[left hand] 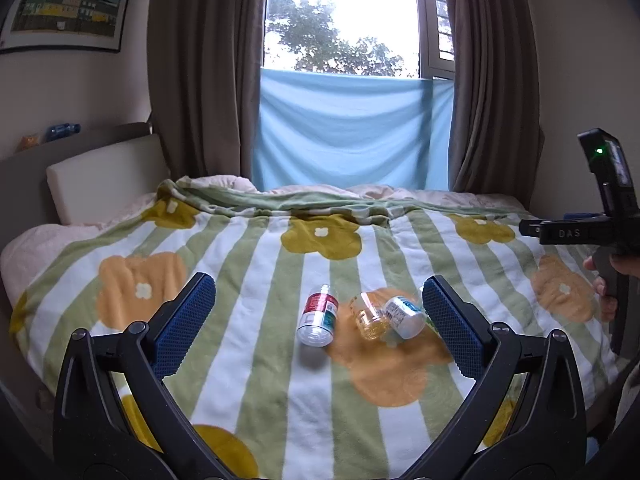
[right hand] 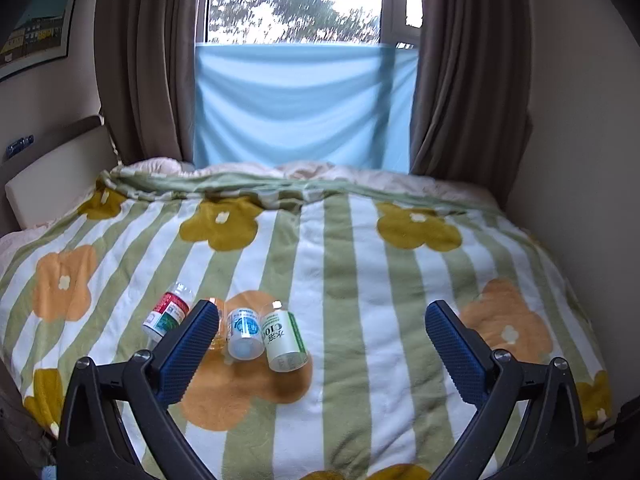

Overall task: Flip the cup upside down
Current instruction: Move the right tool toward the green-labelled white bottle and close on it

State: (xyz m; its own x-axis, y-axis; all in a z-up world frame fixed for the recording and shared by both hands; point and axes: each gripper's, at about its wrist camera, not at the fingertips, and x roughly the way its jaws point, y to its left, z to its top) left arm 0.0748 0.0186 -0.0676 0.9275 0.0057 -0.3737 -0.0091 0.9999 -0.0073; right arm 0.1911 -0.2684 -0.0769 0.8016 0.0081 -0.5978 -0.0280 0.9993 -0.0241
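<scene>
Right hand-held gripper (right hand: 320, 344) jaws wide apart, nothing between them, hovering over the bed's striped flower blanket (right hand: 360, 280). Three bottles lie on their sides: red-label bottle (right hand: 166, 316) left, blue-label bottle (right hand: 243, 334) and green-label bottle (right hand: 285, 340) touching. Clear cup (right hand: 216, 326) mostly hidden behind the left blue finger (right hand: 186, 354); orientation unclear.

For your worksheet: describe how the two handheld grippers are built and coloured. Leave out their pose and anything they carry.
Both the left gripper and the right gripper have black plastic arms with silver pivot screws, ending in blue fingers with a fine dotted texture. Seen from the left wrist, the right unit's black body carries white "DAS" lettering and a green light, with bare fingers around its grey handle.
</scene>
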